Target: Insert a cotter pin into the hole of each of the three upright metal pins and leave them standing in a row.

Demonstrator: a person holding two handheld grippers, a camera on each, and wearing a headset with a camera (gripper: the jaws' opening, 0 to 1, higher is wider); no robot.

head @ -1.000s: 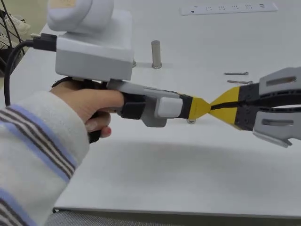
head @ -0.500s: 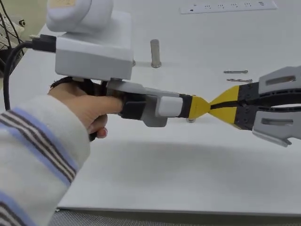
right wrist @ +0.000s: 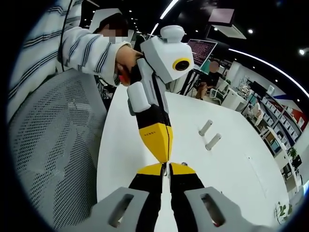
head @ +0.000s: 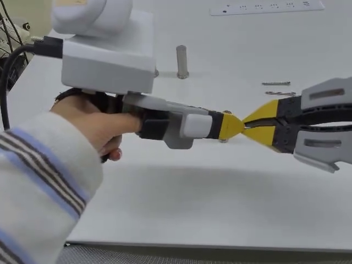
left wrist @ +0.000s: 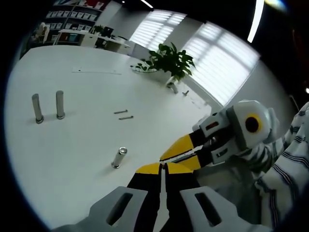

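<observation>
L gripper comes in from the left, held by a hand w/ a striped sleeve. R gripper comes in from the right. Their yellow tips meet nose to nose above the near-centre of the white table.

L claw: in the left gripper view its jaws are pressed together w/ only a hairline slit. They pinch the end of a thin grey held cotter pin. R claw: seen in that same view, the jaws are a little apart. The held cotter pin runs btwn them w/ a gap on either side, so they are parted, not clamping. In the right gripper view only a small metal glint shows btwn the R tips, where the L tips point straight in. Too small to say more there.

Metal pins: two stand upright side by side at the far side, well apart from the grippers. In the head view one of them is clear; the other is mostly hidden behind the L gripper's body. The near pin sits right under the meeting tips w/ just its foot peeking out. In the left gripper view it stands apart from the far pair, closer to the grippers.

Two spare cotter pins lie flat on the table, far-right of the tips, just beside each other and roughly parallel. A white power strip lies at the far edge.
</observation>
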